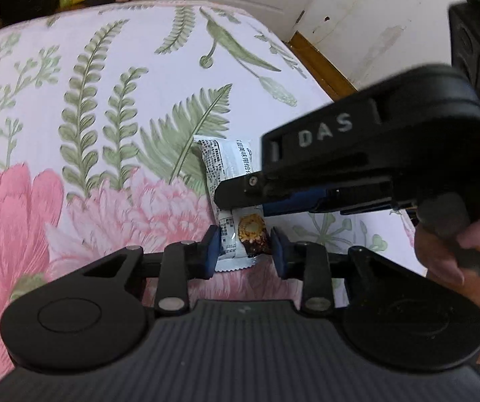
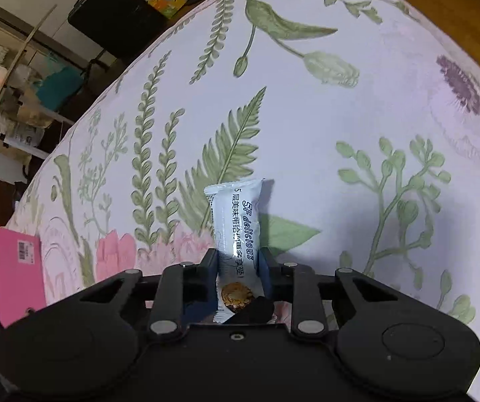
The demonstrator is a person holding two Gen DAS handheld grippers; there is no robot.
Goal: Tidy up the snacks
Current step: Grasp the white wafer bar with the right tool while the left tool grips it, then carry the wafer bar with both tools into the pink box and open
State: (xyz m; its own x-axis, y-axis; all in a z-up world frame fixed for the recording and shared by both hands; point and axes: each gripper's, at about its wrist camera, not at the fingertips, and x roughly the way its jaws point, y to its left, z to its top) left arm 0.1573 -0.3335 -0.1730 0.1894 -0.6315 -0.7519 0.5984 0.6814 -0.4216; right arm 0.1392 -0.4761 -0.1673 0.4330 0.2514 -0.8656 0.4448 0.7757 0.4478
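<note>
One white snack packet lay on the floral bedsheet; two claws, left claw and right claw, both pinched it. One pink box sat nearby.

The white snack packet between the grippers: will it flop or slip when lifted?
The snack packet looks light and fairly stiff: it stands straight out beyond the right gripper. Its glossy film may slip. The crimped ends look thin, so the left gripper could crumple one.
</note>
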